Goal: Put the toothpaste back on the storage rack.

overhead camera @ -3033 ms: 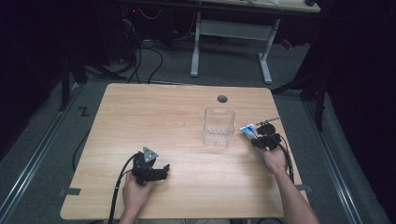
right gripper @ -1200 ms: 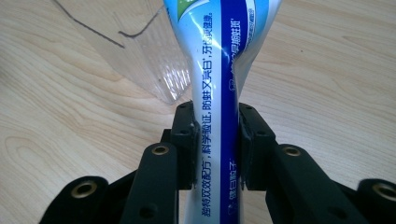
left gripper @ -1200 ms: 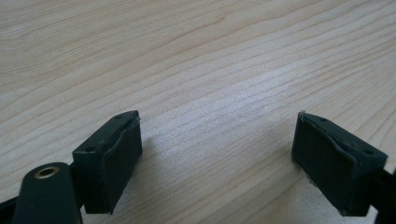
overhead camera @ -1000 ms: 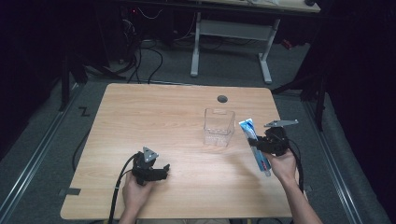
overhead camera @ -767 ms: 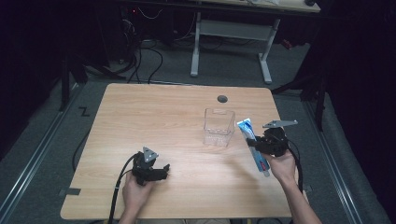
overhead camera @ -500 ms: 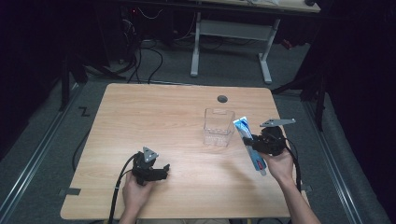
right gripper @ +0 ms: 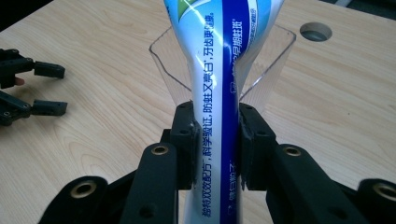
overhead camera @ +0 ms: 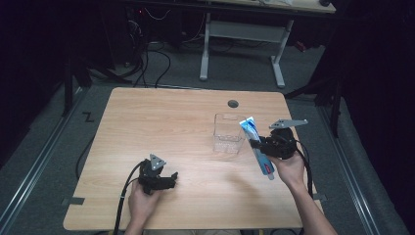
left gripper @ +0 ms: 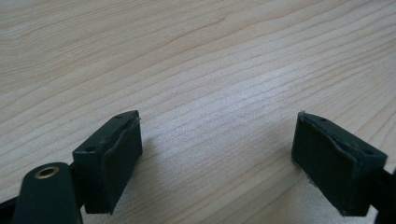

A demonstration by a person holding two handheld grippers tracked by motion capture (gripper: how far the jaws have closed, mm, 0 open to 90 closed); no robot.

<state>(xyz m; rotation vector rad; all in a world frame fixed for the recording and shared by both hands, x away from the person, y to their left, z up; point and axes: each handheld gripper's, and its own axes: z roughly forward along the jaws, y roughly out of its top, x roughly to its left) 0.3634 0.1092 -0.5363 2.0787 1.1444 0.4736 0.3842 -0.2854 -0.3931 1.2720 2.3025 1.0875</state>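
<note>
My right gripper is shut on a blue and white toothpaste tube, pinched at its middle and lifted off the table. The tube tilts, with its flat crimped end up beside the clear plastic cup and its cap end down toward the hand. The cup stands upright just left of the tube. My left gripper rests low near the table's front left, open, with bare wood between its pads.
The wooden table has a round cable hole behind the cup. Cables trail from both grippers off the front edge. A white desk frame stands on the floor beyond the table.
The right gripper has lifted the toothpaste tube and carried it left toward the cup, with the tube tipped more upright. The left gripper has stayed put.
</note>
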